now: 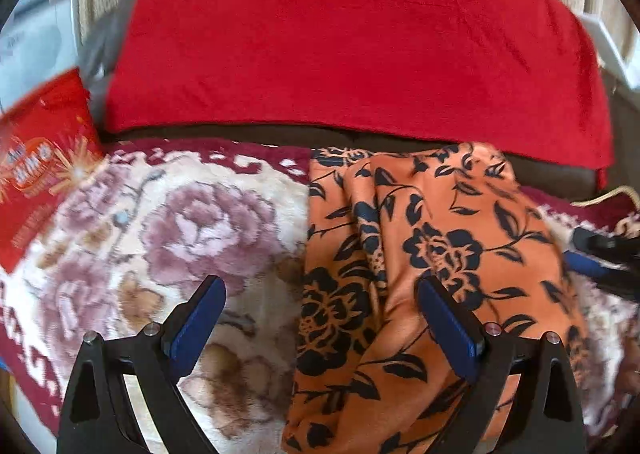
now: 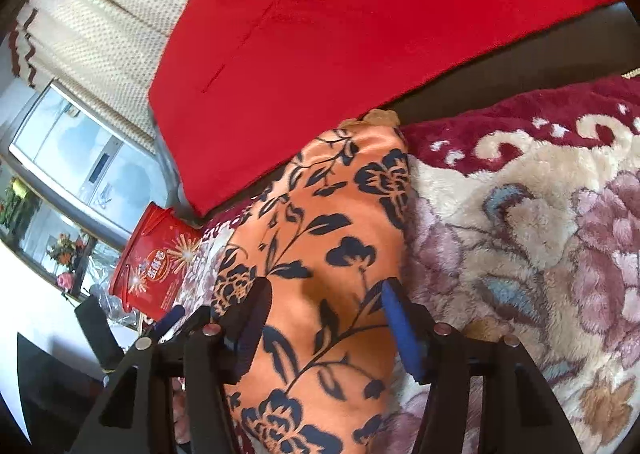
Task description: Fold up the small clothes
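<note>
Floral plush blanket [image 1: 168,222] bearing the folded orange garment [image 1: 432,254] near its red-bordered far edge; soft, light cloth, best pinched at a corner; left tool [image 1: 320,294] and right tool [image 2: 324,294] both apart, empty

Left gripper [image 1: 322,294] angled downward, fingers [image 1: 196,320] spread wide, gripping nothing. Right gripper [image 2: 324,304] angled downward too, fingers [image 2: 402,330] parted, not pressing together.
</note>
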{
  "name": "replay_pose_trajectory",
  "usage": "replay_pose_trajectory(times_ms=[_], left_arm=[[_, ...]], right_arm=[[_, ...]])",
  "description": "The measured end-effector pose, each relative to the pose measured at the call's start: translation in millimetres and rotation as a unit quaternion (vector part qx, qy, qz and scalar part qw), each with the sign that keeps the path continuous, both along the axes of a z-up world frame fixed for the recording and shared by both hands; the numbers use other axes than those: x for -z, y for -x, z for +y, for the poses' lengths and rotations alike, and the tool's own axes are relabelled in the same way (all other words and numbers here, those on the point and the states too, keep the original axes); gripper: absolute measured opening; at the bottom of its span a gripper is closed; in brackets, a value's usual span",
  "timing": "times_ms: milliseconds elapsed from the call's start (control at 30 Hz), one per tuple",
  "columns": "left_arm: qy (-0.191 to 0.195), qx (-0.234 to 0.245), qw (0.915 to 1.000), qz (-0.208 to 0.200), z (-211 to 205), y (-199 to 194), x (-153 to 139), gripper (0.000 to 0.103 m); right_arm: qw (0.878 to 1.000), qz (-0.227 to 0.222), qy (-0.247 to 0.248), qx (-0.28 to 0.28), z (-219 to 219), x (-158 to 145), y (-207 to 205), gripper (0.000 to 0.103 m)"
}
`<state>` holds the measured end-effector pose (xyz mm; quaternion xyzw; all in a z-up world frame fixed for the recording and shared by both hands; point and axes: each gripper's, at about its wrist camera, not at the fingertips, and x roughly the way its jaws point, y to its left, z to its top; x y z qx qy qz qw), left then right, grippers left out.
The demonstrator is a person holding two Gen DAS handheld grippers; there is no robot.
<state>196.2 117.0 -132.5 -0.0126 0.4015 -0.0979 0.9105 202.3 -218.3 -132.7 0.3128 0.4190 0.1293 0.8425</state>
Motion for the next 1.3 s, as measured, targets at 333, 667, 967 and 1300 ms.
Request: replay_pose_trajectory(times_ms=[333,667,967,1300], left_arm=[[0.016,0.05,0.9986,0.006,-15,0,3,0.098],[0.018,0.047,0.995,0.086,-12,-17,35,0.099],[0.127,0.069,0.9774,0.154,-4,-37,54,0.099],[0.171,0.103,0.9653,0.168,-27,-30,54,0.076]], right_arm=[[0.999,0.021,-0.034,0.019,-21,12,-12,0.068],[0.998,0.039,-0.056,0.001,-10,25,-19,0.068],[0.993,0.054,-0.107,-0.02,-2,44,-29,0.07],[0.991,0.033,-0.124,-0.025,4,53,-36,0.069]])
